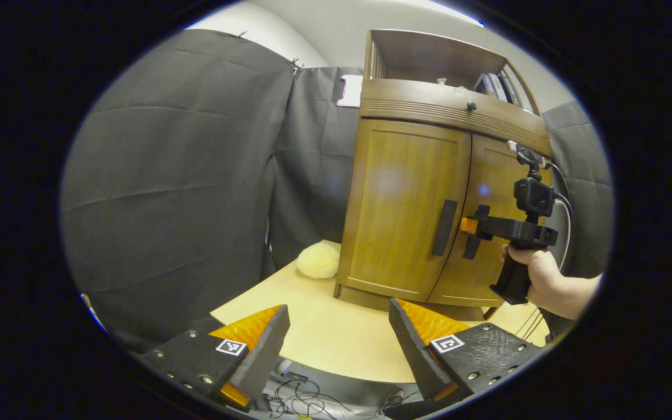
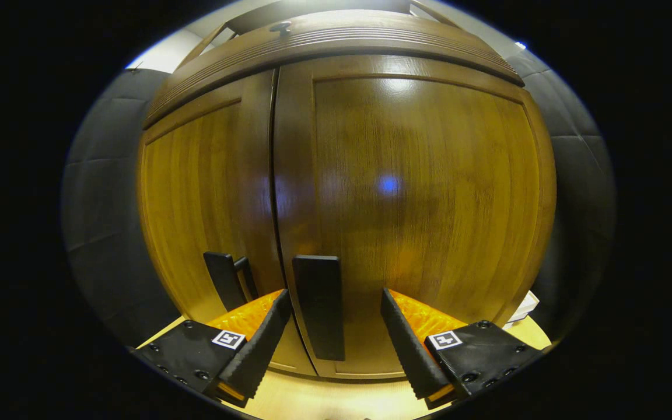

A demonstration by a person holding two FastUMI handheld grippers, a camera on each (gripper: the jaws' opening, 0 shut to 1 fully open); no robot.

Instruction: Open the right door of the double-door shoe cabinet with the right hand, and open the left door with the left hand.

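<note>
In the right gripper view the shoe cabinet spans the frame with both doors closed, and the right hand-held gripper at the bottom has its fingers spread apart, one on each side of the right door's handle, not pressing it. In the left gripper view the cabinet stands right of centre on the pale surface, a hand holds the right hand-held gripper at the handles, and the left hand-held gripper at the bottom is parted, well apart from the left door.
</note>
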